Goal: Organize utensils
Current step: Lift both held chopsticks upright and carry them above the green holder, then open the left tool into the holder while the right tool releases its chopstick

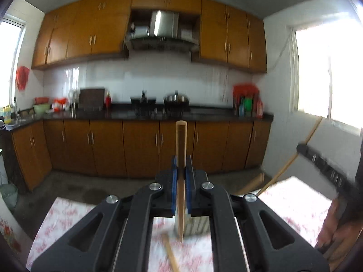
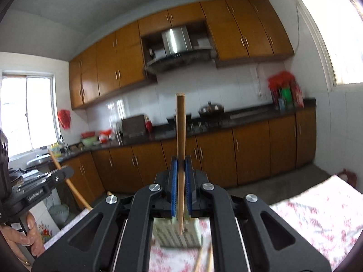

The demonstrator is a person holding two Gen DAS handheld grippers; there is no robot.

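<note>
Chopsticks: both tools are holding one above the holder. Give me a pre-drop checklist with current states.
1. Left tool shut on its chopstick: ok, clamped between the blue pads.
2. Right tool shut on its chopstick: ok.
3. Left chopstick tip over the holder: cannot tell; the tip overlaps its left edge, image blurred.
4. Right chopstick tip over the holder: ok, the tip points into its slotted top.
5. Sticks upright: ok, both near vertical in their own views.
6. Loose chopsticks on the tablecloth clear of the holder: cannot tell, blurred.
</note>
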